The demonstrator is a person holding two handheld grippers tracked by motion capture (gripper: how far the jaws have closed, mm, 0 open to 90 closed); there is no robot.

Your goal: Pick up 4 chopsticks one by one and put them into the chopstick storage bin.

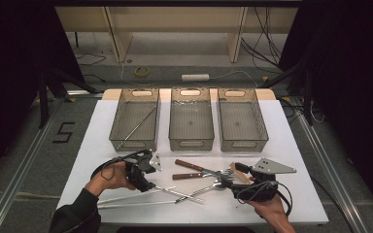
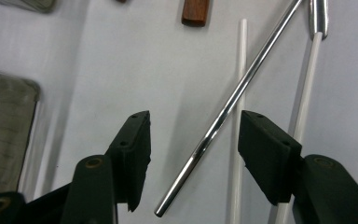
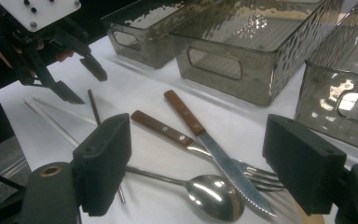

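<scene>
My left gripper (image 2: 194, 119) is open and held low over the white table, its jaws on either side of a shiny metal straw (image 2: 223, 116) without touching it. Two white straws (image 2: 240, 70) lie next to it. In the high view the left gripper (image 1: 148, 182) is at the front left. My right gripper (image 3: 198, 135) is open and hovers above a wooden-handled knife (image 3: 184, 112), a wooden-handled fork (image 3: 161, 128) and a spoon (image 3: 214, 196). It holds nothing. The right gripper (image 1: 232, 177) is at the front right in the high view.
Three smoky plastic bins stand in a row at the back: left (image 1: 133, 144), middle (image 1: 191, 143) and right (image 1: 244, 144). The left bin holds a metal straw (image 1: 138, 126). The cutlery pile (image 1: 199, 174) lies between the two grippers.
</scene>
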